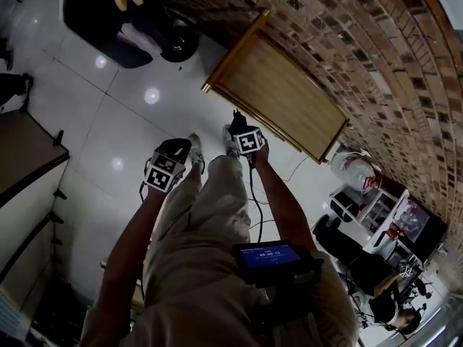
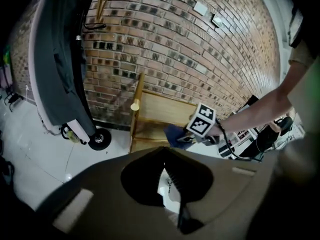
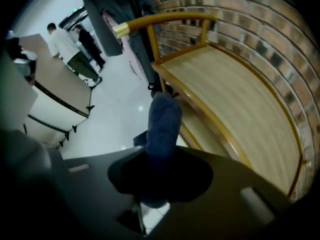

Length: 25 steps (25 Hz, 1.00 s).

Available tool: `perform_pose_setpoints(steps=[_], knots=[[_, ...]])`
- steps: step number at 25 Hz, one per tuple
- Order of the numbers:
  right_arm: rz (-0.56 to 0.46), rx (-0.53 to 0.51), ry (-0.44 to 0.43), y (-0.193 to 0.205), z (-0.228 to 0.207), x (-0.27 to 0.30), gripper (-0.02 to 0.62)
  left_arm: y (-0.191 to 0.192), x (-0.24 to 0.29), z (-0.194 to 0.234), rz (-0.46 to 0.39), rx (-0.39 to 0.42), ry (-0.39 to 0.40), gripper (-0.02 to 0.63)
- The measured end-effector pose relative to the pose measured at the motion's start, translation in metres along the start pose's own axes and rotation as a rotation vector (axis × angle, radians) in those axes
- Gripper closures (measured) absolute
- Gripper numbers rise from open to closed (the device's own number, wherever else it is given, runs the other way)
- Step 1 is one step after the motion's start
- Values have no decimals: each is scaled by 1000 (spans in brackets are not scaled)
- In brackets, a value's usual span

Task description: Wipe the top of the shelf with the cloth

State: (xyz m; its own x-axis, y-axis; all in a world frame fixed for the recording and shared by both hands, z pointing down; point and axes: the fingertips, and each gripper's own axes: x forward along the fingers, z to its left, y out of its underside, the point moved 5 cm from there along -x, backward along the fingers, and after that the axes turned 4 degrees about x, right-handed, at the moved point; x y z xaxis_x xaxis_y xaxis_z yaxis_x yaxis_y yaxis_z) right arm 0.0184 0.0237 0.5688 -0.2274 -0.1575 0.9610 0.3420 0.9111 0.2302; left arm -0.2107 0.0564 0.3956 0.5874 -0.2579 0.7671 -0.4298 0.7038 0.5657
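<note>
Gripping the blue cloth (image 3: 162,126), the right hand-held gripper (image 3: 159,156) is hovering just off the shelf (image 3: 235,99) front edge, shelf top at 1 o'clock. The left hand-held gripper (image 2: 161,151) is hanging closed and empty over open floor (image 1: 108,114).

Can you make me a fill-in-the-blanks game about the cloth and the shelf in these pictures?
1. The right gripper is holding a cloth whose colour is ____.
2. The wooden shelf stands against a wall made of ____.
3. The cloth is held by only one gripper, the ____ one.
4. The white floor is laid with square ____.

Missing words: blue; bricks; right; tiles
</note>
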Motion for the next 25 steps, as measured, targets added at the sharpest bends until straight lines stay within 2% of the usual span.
perform_pose_setpoints(steps=[4, 9, 14, 20, 22, 25], knots=[[-20, -207, 54, -48, 12, 63, 503, 8, 8, -14, -15, 10, 27, 603], [11, -437, 228, -74, 13, 150, 502, 12, 23, -29, -16, -27, 62, 603], [34, -483, 356, -77, 9, 202, 500, 18, 24, -39, -3, -6, 91, 603], [-36, -589, 574, -101, 4, 218, 495, 28, 21, -27, -4, -28, 70, 603], [-30, -594, 576, -108, 1, 223, 492, 30, 20, -26, -7, -32, 64, 603], [15, -618, 521, -110, 0, 236, 476, 34, 20, -29, -9, -33, 62, 603]])
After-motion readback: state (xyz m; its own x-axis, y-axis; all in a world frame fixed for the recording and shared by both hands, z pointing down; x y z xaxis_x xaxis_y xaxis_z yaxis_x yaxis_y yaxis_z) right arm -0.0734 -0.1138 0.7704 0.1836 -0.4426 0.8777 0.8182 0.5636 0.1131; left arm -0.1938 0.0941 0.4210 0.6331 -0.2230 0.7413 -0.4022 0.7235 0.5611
